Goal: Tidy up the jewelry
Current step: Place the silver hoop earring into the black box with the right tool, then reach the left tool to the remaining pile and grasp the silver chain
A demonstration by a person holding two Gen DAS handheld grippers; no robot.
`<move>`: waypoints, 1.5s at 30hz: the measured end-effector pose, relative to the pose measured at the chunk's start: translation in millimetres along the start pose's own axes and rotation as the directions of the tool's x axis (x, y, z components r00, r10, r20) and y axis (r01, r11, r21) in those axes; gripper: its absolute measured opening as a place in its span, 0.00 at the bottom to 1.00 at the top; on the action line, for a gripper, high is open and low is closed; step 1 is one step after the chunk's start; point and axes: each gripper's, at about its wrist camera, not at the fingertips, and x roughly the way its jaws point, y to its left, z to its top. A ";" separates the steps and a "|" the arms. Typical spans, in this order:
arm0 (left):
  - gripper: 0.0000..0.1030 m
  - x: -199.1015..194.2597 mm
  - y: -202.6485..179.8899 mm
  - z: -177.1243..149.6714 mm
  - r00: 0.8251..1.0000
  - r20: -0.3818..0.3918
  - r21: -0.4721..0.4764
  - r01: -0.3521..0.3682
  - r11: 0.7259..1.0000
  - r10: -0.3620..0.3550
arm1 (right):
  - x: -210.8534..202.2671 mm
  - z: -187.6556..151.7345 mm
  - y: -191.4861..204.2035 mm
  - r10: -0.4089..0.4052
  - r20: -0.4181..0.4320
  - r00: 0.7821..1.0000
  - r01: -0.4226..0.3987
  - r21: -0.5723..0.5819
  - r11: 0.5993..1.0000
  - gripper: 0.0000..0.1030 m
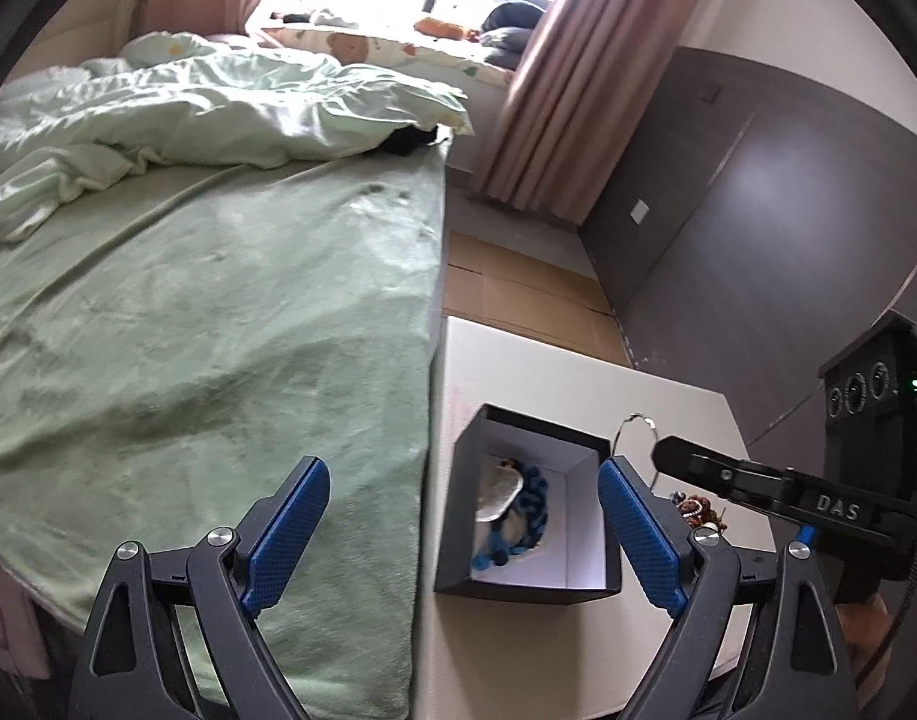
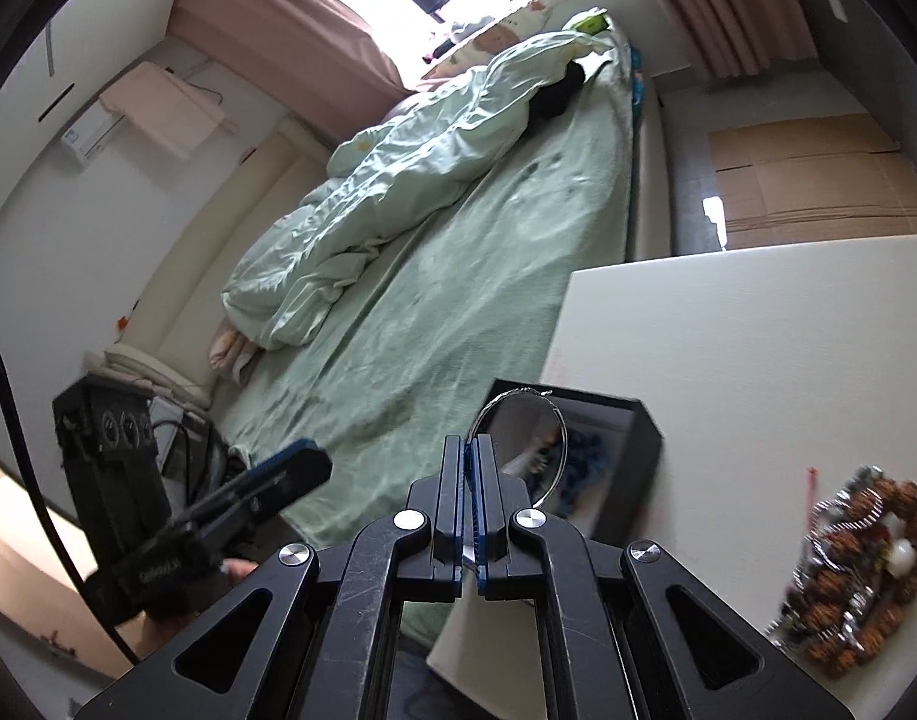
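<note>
A black box with a white lining point(image 1: 584, 564) stands open on a white table point(image 1: 578, 372). A blue braided bracelet point(image 1: 527, 510) and a pale oval piece lie inside it. My left gripper point(image 1: 461, 480) is open and empty, its jaws wide on either side of the box's near left part. My right gripper point(image 2: 470, 444) is shut on a thin silver bangle point(image 2: 557, 414) and holds it above the box point(image 2: 632, 480). In the left wrist view the bangle point(image 1: 638, 420) shows over the box's right rim. A heap of brown bead and silver jewelry point(image 2: 854, 564) lies on the table to the right.
A bed with a green sheet point(image 1: 218, 330) and a rumpled duvet point(image 1: 218, 102) borders the table on the left. Flattened cardboard point(image 1: 518, 294) lies on the floor beyond the table. A dark wall panel point(image 1: 758, 210) stands at the right.
</note>
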 end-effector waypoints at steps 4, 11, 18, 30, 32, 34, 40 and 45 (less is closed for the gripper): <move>0.89 -2.6 5.2 0.5 1.000 0.003 -0.018 -0.006 1.000 0.006 | 21.8 3.9 -1.3 0.053 -0.088 0.995 -0.051 0.027 0.998 0.38; 0.89 -4.0 -6.3 1.3 1.000 0.004 -0.012 0.012 1.000 -0.011 | -2.7 3.8 -9.1 0.093 -0.026 0.995 -0.091 0.055 0.994 0.54; 0.89 -5.2 -31.8 -2.0 0.999 -0.013 0.042 0.040 0.998 -0.039 | -45.8 -7.4 -17.0 0.045 0.020 0.999 -0.046 0.052 0.998 0.54; 0.89 5.3 -92.1 -14.4 0.993 -0.075 0.173 0.108 0.979 -0.096 | -125.1 -32.0 -65.4 -0.129 0.108 0.986 0.115 0.126 0.985 0.74; 0.88 8.4 -103.8 -17.6 0.991 -0.086 0.201 0.120 0.972 -0.104 | -129.8 -34.9 -74.8 -0.140 0.109 0.984 0.123 0.149 0.981 0.74; 0.85 12.5 -114.9 -20.4 0.988 -0.100 0.225 0.134 0.965 -0.114 | -135.0 -39.0 -82.5 -0.178 0.105 0.978 0.160 0.159 0.974 0.74; 0.61 36.7 -143.7 -27.1 0.972 -0.191 0.255 0.182 0.950 -0.135 | -138.9 -47.3 -111.9 -0.261 0.070 0.963 0.238 0.240 0.941 0.74; 0.48 61.3 -159.4 -29.6 0.959 -0.252 0.256 0.198 0.946 -0.133 | -143.4 -53.0 -130.9 -0.308 0.057 0.950 0.278 0.298 0.913 0.74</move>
